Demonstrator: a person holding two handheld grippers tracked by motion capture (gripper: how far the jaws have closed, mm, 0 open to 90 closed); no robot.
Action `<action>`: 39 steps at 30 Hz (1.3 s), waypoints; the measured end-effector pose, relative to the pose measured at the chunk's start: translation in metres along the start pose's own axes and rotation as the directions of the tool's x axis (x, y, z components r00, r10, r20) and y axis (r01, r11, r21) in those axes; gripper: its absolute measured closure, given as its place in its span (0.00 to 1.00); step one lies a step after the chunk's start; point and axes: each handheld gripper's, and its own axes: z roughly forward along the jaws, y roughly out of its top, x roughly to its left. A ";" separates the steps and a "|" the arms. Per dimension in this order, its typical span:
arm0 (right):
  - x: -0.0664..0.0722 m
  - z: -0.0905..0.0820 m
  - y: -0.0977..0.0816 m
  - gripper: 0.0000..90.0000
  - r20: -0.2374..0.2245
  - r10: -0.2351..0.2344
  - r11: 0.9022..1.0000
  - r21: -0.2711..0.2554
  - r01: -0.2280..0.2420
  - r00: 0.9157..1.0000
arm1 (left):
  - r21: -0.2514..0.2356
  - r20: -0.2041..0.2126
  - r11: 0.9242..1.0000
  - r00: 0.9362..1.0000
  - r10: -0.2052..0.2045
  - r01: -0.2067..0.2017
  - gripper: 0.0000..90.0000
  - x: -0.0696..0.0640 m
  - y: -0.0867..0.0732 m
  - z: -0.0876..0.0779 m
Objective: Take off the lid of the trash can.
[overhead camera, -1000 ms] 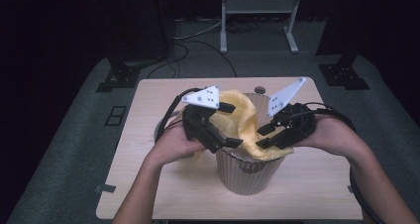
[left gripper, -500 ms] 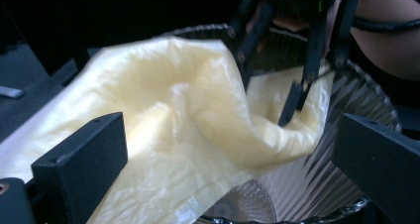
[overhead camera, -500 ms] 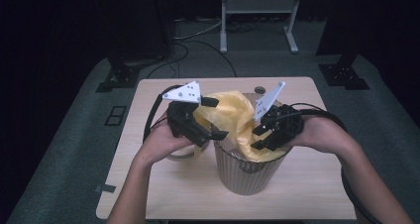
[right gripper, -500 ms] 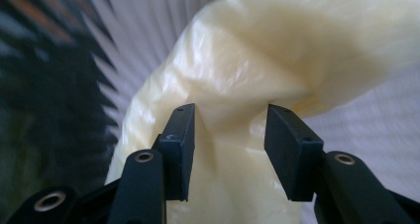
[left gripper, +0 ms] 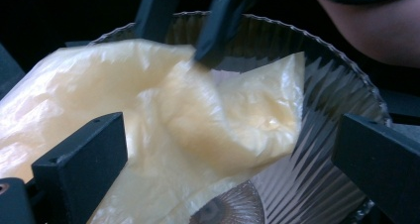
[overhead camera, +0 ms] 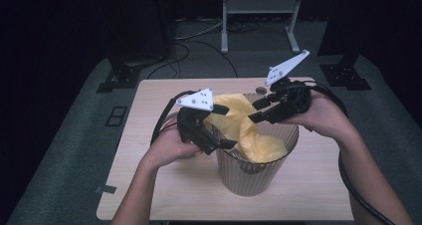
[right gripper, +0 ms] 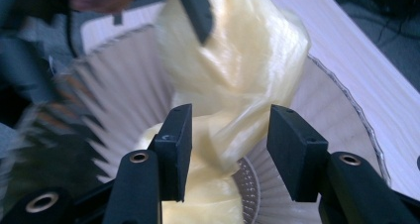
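Observation:
A ribbed see-through bin (overhead camera: 254, 177) stands on the wooden table (overhead camera: 149, 115). A yellow plastic bag (overhead camera: 249, 130) hangs from the bin's left rim down into it. My left gripper (overhead camera: 226, 127) is open at that rim, jaws wide, with the bag (left gripper: 198, 115) draped over one jaw. My right gripper (overhead camera: 255, 110) hovers over the bin's far rim; its jaws have just been opening and stand apart. In the right gripper view the bag (right gripper: 242, 60) lies beyond the jaws of the gripper (right gripper: 228, 135), with no pad pressing on it.
The bin sits near the table's front edge, with bare wood to its left and right. A small dark round thing (overhead camera: 260, 89) lies at the table's far edge. Beyond the table, a metal rack (overhead camera: 259, 16), black stand bases and cables are on the floor.
My right gripper has lifted up and back, off the bag inside the bin, to the far rim. My left gripper has shifted slightly left with the bag stretched over it.

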 end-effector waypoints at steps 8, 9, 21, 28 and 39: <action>-0.008 0.015 -0.007 1.00 0.027 0.028 0.999 0.034 -0.029 0.999 | -0.018 -0.012 1.000 1.000 -0.001 0.000 0.00 0.001 -0.001 -0.007; -0.008 0.014 -0.009 1.00 0.026 0.033 0.999 0.035 -0.033 0.999 | -0.023 -0.018 1.000 1.000 0.000 -0.001 0.00 0.002 -0.001 -0.010; 0.007 -0.029 -0.043 1.00 -0.001 0.014 1.000 -0.024 -0.014 1.000 | -0.064 -0.095 0.997 0.994 -0.056 0.051 0.00 0.012 -0.010 -0.037; 0.010 -0.051 -0.070 1.00 -0.069 0.023 0.991 -0.131 -0.032 0.997 | -0.092 -0.081 0.991 0.991 -0.107 0.100 0.00 0.020 -0.017 -0.034; 0.017 -0.061 -0.080 1.00 -0.166 -0.033 0.976 -0.220 -0.004 0.986 | -0.137 -0.047 0.979 0.986 -0.160 0.152 0.00 0.036 -0.010 -0.024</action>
